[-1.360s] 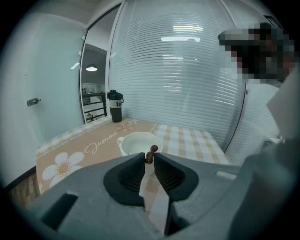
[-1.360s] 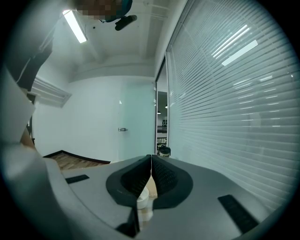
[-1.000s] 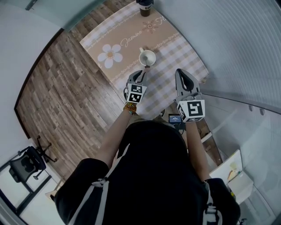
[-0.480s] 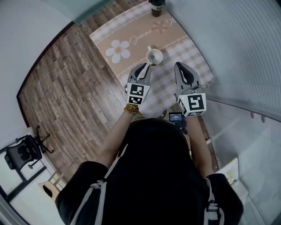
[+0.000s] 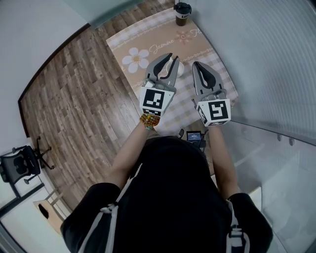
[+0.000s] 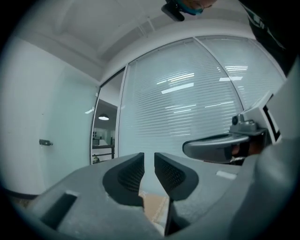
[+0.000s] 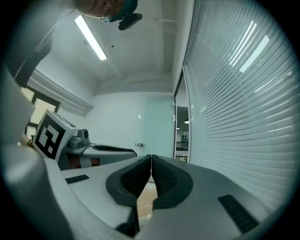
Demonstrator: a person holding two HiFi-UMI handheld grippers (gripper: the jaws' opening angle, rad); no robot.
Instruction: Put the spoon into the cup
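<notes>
The white cup [image 5: 180, 69] stands on the patterned tablecloth [image 5: 210, 52], mostly hidden behind my left gripper [image 5: 172, 57]. I see no spoon in any view. In the head view the left gripper is held up over the cup. In the left gripper view my left gripper [image 6: 149, 157] points up at a blinds-covered glass wall, jaws a narrow gap apart with nothing between them. My right gripper [image 5: 196, 64] hovers just right of the cup. In the right gripper view my right gripper [image 7: 151, 159] has its jaws pressed together and empty.
A dark lidded cup [image 5: 182, 11] stands at the table's far edge. A white flower print [image 5: 136, 58] marks the cloth left of the grippers. Wood floor [image 5: 74, 99] lies left, with an office chair [image 5: 19, 165] in the corner. A glass wall with blinds [image 5: 266, 59] runs along the right.
Both grippers have risen toward the camera and now look larger. The left gripper now covers most of the cup, which showed whole before.
</notes>
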